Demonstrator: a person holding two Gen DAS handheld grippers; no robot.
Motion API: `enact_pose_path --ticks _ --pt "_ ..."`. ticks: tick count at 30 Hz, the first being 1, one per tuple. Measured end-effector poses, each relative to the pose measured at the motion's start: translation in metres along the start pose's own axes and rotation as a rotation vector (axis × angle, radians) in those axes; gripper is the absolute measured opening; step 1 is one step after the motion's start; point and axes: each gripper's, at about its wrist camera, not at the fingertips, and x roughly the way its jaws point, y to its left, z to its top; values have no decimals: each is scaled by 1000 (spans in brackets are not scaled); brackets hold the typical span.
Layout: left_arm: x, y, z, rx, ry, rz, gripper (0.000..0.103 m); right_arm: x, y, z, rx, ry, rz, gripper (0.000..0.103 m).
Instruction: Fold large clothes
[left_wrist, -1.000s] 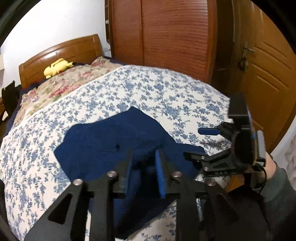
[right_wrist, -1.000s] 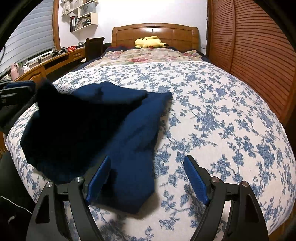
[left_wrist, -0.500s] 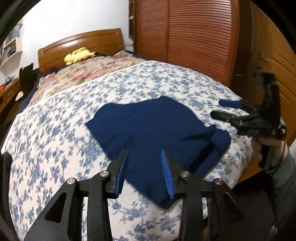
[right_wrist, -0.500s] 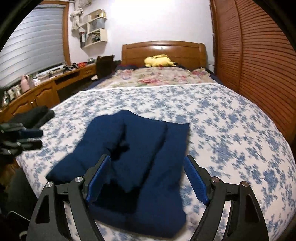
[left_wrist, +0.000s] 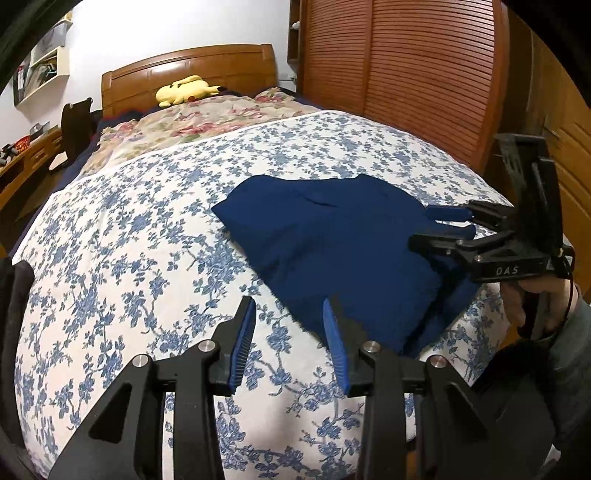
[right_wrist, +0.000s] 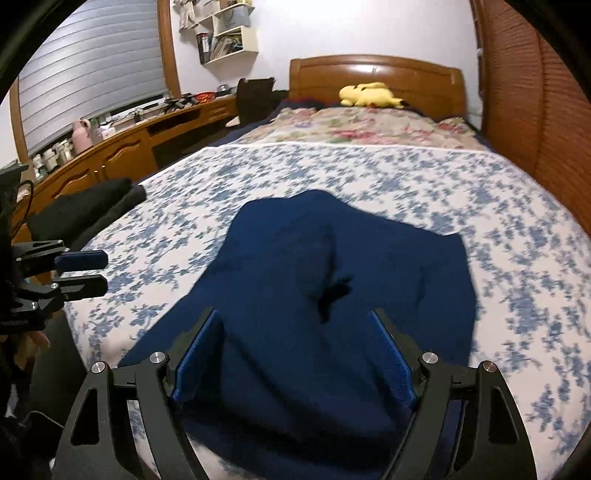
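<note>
A dark blue garment lies folded in a loose heap on the blue-flowered bedspread, near the foot of the bed; it also shows in the right wrist view. My left gripper is open and empty, above the bedspread just left of the garment's near edge. My right gripper is open and empty, right above the garment's near end. The right gripper also shows in the left wrist view, at the garment's right edge. The left gripper also shows in the right wrist view, off the bed's left side.
A yellow plush toy lies by the wooden headboard. A louvered wardrobe runs along the right side. A wooden desk with small items lines the left. A black folded cloth lies at the bed's left edge.
The left gripper let go of the garment, opened and pulled back to the left. The garment dropped flat onto the bed. The right gripper moved over its near end.
</note>
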Motion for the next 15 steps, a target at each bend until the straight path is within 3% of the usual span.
enact_pose_path --ticks 11,15 --pt "2 11 -7 -23 2 22 39 14 -4 1 7 57 24 82" --pt "5 13 -9 -30 7 23 39 15 -3 1 14 55 20 71"
